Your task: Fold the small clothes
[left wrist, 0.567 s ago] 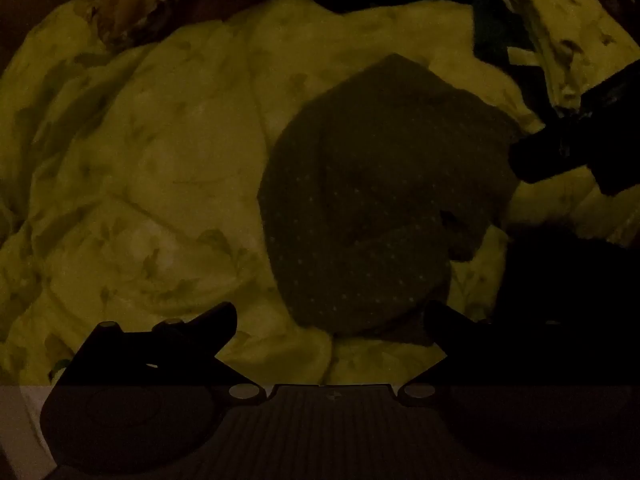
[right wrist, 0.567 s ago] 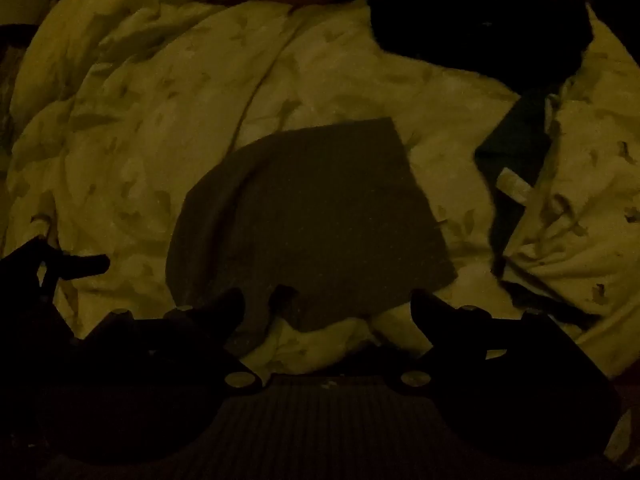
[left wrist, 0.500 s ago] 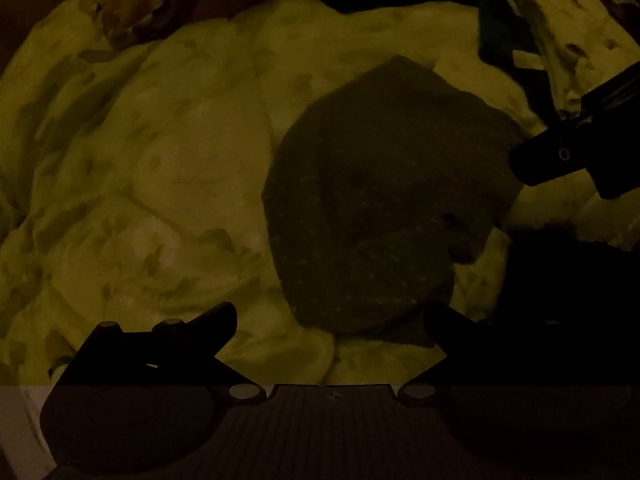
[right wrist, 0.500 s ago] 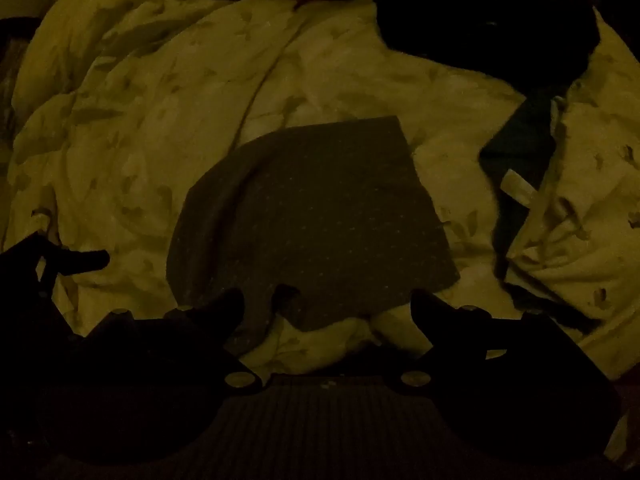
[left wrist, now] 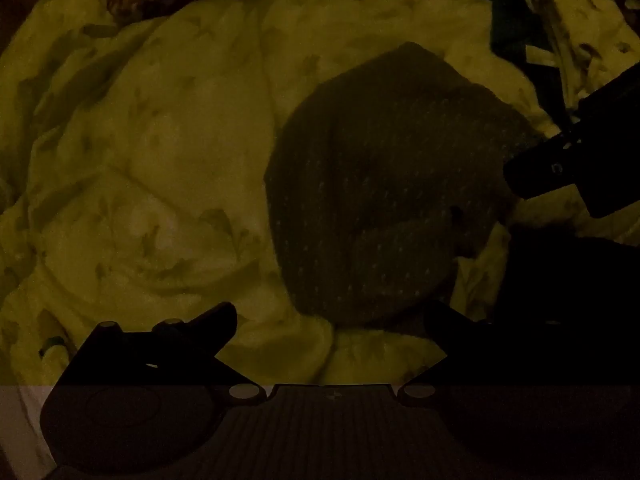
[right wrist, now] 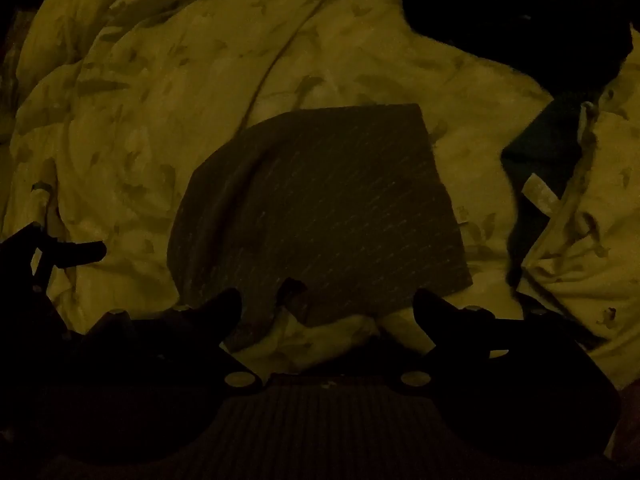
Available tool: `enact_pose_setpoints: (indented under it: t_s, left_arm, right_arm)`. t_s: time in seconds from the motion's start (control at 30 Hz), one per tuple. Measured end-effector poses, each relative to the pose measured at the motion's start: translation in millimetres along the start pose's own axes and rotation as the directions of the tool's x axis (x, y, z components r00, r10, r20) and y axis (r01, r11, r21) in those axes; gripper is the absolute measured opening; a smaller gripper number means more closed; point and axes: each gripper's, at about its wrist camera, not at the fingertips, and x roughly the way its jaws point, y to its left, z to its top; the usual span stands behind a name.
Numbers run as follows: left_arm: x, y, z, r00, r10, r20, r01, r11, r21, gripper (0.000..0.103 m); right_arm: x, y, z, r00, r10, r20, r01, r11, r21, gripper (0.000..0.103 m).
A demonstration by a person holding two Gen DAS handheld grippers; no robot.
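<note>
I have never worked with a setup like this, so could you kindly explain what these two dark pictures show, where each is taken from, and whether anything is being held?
There is no robot arm: a person holds a two-finger gripper in each hand, each with a fisheye camera looking along its fingers. The black shapes at the bottom are those fingers. One picture is from the left gripper, the other from the right gripper. Both are open and hold nothing. A small dotted garment lies on a rumpled floral duvet. More dark clothing lies further off.
</note>
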Motion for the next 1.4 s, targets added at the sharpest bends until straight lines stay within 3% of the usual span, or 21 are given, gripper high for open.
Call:
enact_pose_setpoints:
  t_s: [1.4]
  left_arm:
    - [17.6, 3.5, 11.4, 0.998, -0.034, -0.060, 0.034, 0.999, -0.005, 0.103]
  right_arm:
    - [26.2, -2.2, 18.9, 0.991, -0.009, -0.136, 0.011, 1.000, 0.008, 0.098]
